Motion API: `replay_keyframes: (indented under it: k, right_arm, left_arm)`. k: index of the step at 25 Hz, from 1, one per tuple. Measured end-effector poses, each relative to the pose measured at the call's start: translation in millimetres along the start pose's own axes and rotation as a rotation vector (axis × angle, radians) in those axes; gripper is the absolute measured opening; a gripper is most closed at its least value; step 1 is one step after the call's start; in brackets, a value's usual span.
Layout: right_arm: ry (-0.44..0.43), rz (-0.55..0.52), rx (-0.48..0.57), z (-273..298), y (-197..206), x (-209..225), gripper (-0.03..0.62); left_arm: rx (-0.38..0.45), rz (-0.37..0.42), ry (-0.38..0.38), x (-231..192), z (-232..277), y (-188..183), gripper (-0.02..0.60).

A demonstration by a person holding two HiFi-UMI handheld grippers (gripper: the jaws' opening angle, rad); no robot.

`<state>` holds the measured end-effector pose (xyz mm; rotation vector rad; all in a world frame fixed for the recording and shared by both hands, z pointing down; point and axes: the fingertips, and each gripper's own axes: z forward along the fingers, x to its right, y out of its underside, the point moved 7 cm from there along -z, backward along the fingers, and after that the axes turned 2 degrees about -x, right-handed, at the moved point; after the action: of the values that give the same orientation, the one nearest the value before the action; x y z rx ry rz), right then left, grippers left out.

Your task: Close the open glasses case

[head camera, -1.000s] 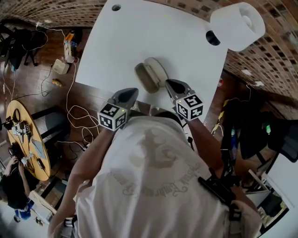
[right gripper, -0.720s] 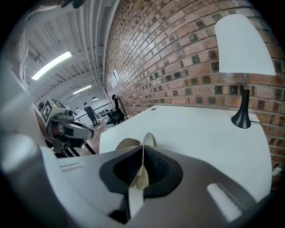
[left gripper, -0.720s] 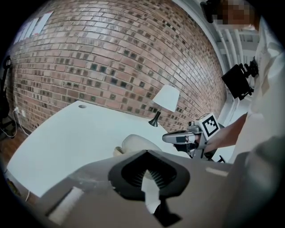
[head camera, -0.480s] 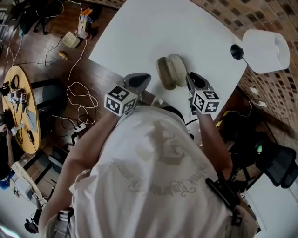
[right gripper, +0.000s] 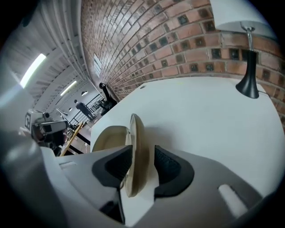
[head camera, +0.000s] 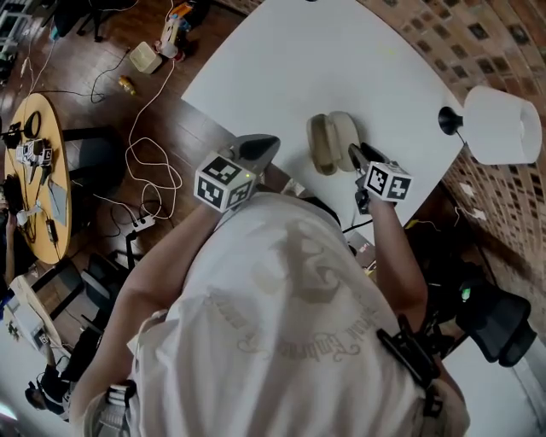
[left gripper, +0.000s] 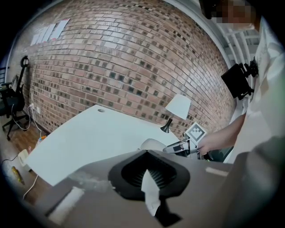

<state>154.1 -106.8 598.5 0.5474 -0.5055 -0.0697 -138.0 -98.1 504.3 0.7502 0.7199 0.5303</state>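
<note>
Table point(head camera: 281, 77): right gripper point(right gripper: 139, 167), jaws opening, straddles glasses case point(head camera: 333, 141).

Beyond the left gripper point(head camera: 263, 145) a brick wall point(left gripper: 124, 67) is seen; right of the right gripper point(head camera: 358, 155) a white lamp point(head camera: 503, 126) is placed.

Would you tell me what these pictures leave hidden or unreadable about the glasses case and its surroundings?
Glasses case interior: head view too small; right gripper view sees one shell edge-on.
Lamp shade: cut off by right gripper view's top edge.
Table near edge: head view, behind the person.
</note>
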Motion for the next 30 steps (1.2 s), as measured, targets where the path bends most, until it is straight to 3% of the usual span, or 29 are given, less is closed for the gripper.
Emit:
replay_keyframes:
  k: [14,22,25,30]
  right_arm:
    - [-0.067,0.151,0.047,4.3,7.1,-3.3,0.110]
    - [-0.015,0.152,0.089,-4.4,-8.9,12.6,0.114]
    - [0.042,0.083,0.091,-9.9,-20.0,21.2,0.115]
    - [0.146,-0.189,0.059,-14.0,-36.9,5.4,0.115]
  left_arm:
    - [-0.009,0.023,0.028,-8.1,-3.2,-4.9,0.006]
    - [-0.019,0.038,0.052,-6.6,0.5,-8.2,0.006]
    - [-0.024,0.037,0.051,-7.4,-0.8,-6.5,0.006]
    - [-0.027,0.037,0.047,-9.1,-3.6,-5.3,0.006]
